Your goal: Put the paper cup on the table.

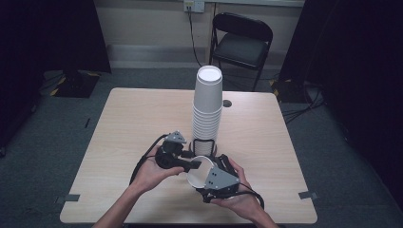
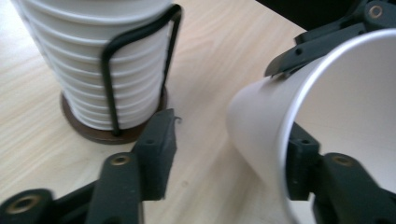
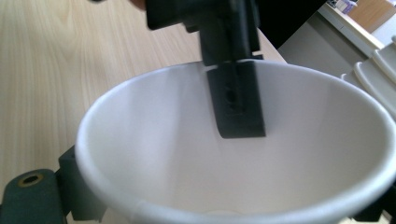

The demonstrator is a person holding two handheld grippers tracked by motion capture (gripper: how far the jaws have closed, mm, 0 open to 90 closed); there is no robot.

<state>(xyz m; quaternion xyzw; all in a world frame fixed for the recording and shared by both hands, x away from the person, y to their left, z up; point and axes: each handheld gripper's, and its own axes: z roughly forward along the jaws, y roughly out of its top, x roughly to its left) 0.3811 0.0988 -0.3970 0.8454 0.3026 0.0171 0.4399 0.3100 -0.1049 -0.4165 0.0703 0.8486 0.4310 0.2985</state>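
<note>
A tall stack of white paper cups (image 1: 207, 107) (image 2: 93, 60) stands in a black wire holder (image 2: 109, 79) at the middle of the table. In front of it a single paper cup (image 1: 196, 176) (image 2: 336, 107) (image 3: 224, 186) lies tilted between the jaws of my right gripper (image 1: 204, 170) (image 3: 224, 198), which is shut on its sides. My left gripper (image 1: 194, 165) (image 2: 233, 135) is open. One of its jaws reaches inside the cup's mouth and the other stands apart from the outer wall, so the rim lies between them untouched.
The wooden table (image 1: 142, 118) has bare room to the left and right of the stack. A small dark disc (image 1: 227, 103) lies beside the stack. A black folding chair (image 1: 242, 40) stands behind the far edge, with dark curtains at both sides.
</note>
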